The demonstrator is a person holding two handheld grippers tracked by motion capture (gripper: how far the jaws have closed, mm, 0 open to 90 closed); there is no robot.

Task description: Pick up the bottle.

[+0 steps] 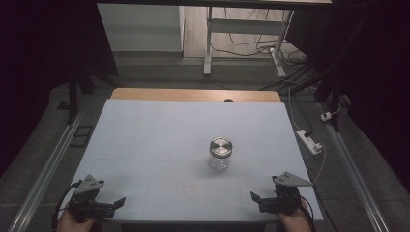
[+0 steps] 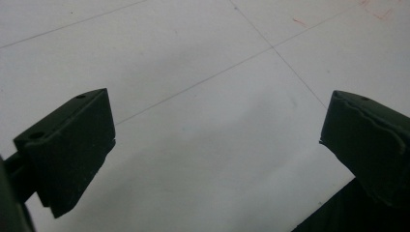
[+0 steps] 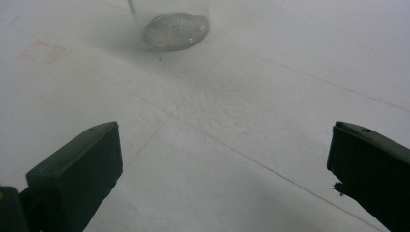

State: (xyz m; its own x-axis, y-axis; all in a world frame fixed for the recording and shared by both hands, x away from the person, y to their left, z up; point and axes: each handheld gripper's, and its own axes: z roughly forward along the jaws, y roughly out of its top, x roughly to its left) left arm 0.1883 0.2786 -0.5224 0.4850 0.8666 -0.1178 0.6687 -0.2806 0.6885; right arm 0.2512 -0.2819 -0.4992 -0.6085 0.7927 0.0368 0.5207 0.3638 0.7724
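Observation:
A clear glass jar (image 1: 220,154) with a silver metal lid (image 1: 221,146) stands upright near the middle of the white table (image 1: 145,145). Its glass base (image 3: 175,29) shows at the top of the right gripper view. My left gripper (image 1: 116,203) rests at the table's front left corner, jaws wide apart with bare table between them (image 2: 217,140). At the front right corner my right gripper (image 1: 256,198) is open too, pointing toward the jar, nothing between its jaws (image 3: 225,164). Both are well short of the jar.
A wooden strip (image 1: 193,94) runs along the table's far edge. A white power strip (image 1: 309,141) and cables lie on the floor at the right. A desk frame (image 1: 241,34) stands beyond. Metal rails (image 1: 43,169) flank the table.

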